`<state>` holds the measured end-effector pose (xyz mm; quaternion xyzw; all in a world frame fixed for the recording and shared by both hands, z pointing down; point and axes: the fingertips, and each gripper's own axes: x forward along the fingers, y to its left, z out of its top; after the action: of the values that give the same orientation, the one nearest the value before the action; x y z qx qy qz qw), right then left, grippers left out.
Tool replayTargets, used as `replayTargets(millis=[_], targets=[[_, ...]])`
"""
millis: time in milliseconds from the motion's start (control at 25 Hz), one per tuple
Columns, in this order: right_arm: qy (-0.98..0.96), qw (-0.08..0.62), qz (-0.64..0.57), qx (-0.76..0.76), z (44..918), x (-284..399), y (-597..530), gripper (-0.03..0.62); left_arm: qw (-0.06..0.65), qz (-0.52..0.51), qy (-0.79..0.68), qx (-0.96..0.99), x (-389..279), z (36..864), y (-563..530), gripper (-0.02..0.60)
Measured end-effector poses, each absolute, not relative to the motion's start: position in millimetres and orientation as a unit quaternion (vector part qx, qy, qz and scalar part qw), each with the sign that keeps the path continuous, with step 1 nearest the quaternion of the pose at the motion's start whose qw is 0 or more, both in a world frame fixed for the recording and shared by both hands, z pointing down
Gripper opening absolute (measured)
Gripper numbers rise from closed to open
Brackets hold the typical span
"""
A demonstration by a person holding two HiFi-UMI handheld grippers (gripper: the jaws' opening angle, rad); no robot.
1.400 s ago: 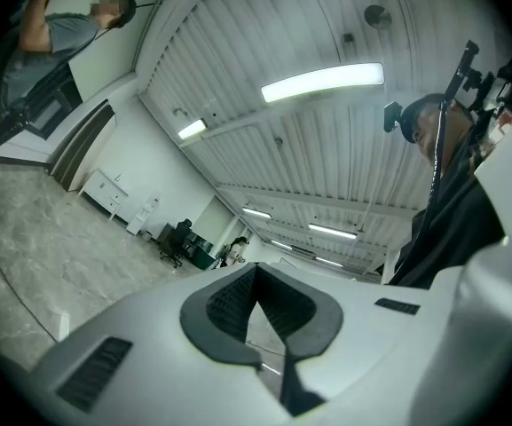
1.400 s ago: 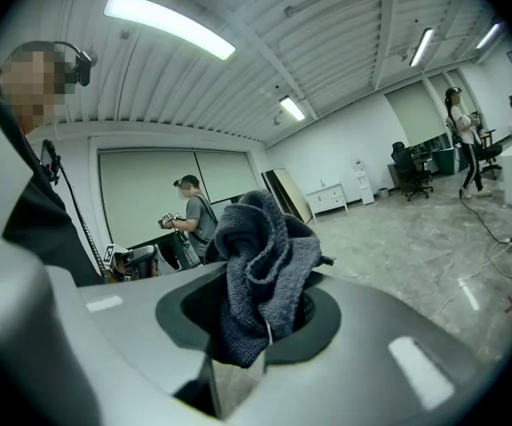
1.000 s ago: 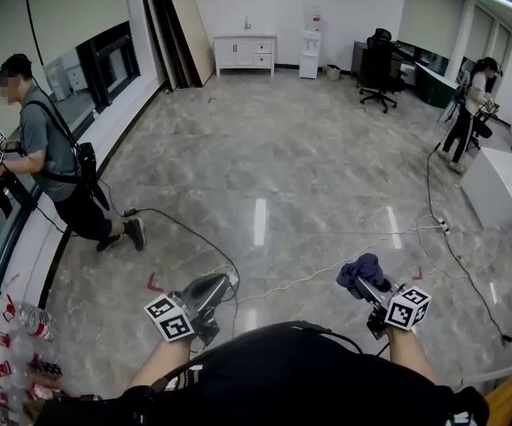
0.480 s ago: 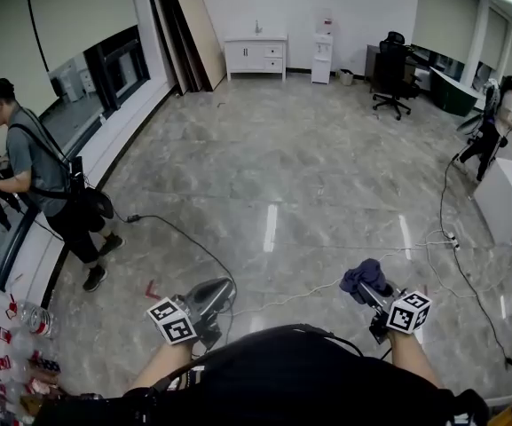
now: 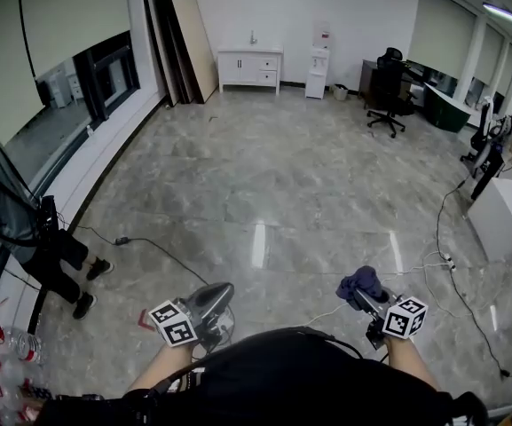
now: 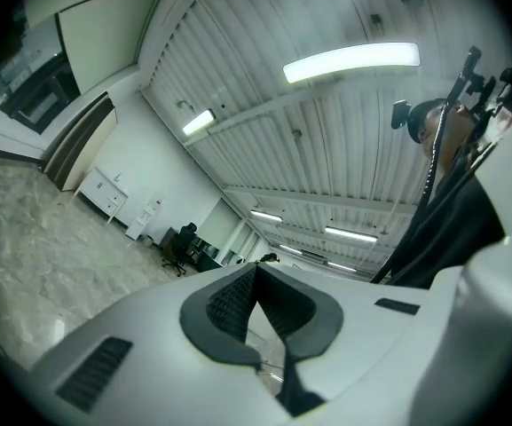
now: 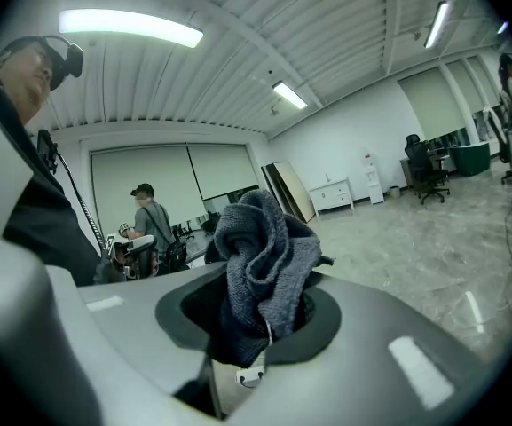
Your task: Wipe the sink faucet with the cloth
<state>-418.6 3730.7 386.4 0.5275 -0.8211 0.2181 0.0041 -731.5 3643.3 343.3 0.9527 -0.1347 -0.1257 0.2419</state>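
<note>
My right gripper (image 5: 365, 295) is shut on a bunched blue-grey cloth (image 5: 358, 280), held low at the right of the head view. In the right gripper view the cloth (image 7: 260, 264) fills the gap between the jaws of that gripper (image 7: 260, 322) and sticks up above them. My left gripper (image 5: 209, 298) sits low at the left, jaws closed together with nothing between them; the left gripper view shows the left gripper (image 6: 256, 304) with its ribbed pads meeting. A white cabinet with a sink faucet (image 5: 252, 37) stands far off against the back wall.
A person (image 5: 16, 238) with grippers stands by the window ledge at left. Cables (image 5: 162, 251) trail across the glossy floor. Boards (image 5: 185, 47) lean on the back wall. An office chair (image 5: 389, 91), a white box (image 5: 504, 216) and another person (image 5: 504, 145) are at right.
The view has moved forward and turned; the person at left has slid toward the left edge. Both grippers keep their places, the cloth still held.
</note>
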Motion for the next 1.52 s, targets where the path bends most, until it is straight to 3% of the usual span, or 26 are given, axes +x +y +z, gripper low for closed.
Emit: replayTargets(millis=[240, 760, 1080, 1520], targets=[[-0.834, 0.015, 0.210, 0.510, 376.6, -472.4, 3645.4, 0.086, 0.221, -0.125, -0.129, 0.959, -765.1, 327.1, 3558.0, -0.002], [-0.866, 0.037, 0.243, 0.436, 410.8, -481.8, 3489.2, 0.087, 0.249, -0.131, -0.215, 0.935, -785.7, 362.8, 3462.2, -0.002], [-0.896, 0.033, 0.238, 0.375, 433.9, -403.3, 3326.3, 0.087, 0.239, -0.144, -0.288, 0.916, -710.6, 373.9, 3341.4, -0.002], [-0.907, 0.029, 0.203, 0.369, 399.1, -253.3, 3160.8, 0.087, 0.239, -0.149, -0.278, 0.918, -532.0, 346.8, 3183.4, -0.002]])
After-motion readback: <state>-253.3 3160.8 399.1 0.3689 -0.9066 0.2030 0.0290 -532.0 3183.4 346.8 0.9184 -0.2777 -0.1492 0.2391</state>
